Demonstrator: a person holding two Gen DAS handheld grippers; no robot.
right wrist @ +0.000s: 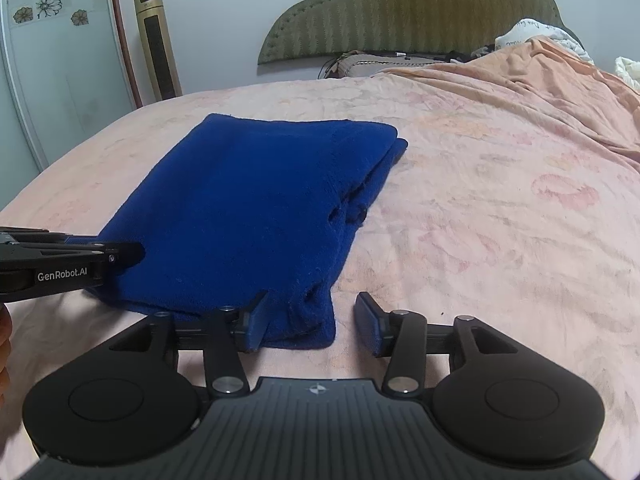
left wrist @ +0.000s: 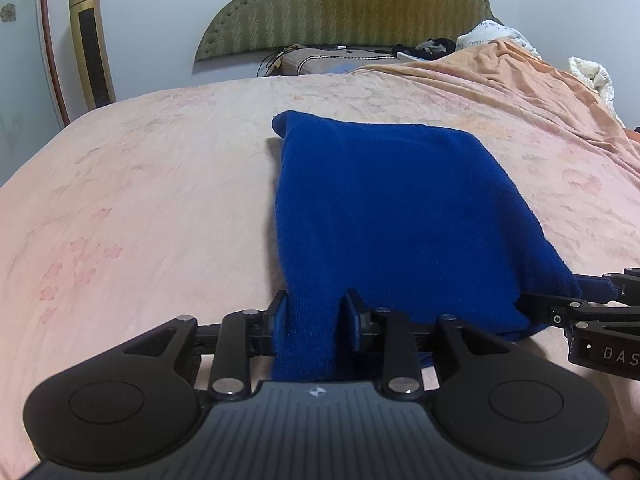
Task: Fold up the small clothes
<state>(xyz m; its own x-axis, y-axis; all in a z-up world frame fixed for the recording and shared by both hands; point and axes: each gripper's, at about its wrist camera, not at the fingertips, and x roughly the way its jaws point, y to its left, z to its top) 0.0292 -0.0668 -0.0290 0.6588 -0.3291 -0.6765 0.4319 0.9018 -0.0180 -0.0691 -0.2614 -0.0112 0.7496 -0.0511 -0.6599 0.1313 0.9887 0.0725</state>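
Observation:
A folded blue knit garment point(left wrist: 396, 216) lies flat on the pink bed sheet point(left wrist: 140, 200); it also shows in the right wrist view point(right wrist: 256, 216). My left gripper point(left wrist: 316, 316) is at its near left corner, with the cloth between its fingers, which stand partly apart. My right gripper point(right wrist: 316, 320) is open at the near right corner; its left finger point(right wrist: 256, 320) touches the cloth and its right finger point(right wrist: 370, 324) is over bare sheet. Each gripper shows from the side in the other's view, the right one point(left wrist: 568, 308) and the left one point(right wrist: 120, 254).
A green padded headboard point(left wrist: 360, 4) and pillows point(left wrist: 328, 60) are at the far end. An orange blanket point(right wrist: 540, 76) is bunched at the far right. A gold tower fan point(left wrist: 90, 48) stands by the wall at left.

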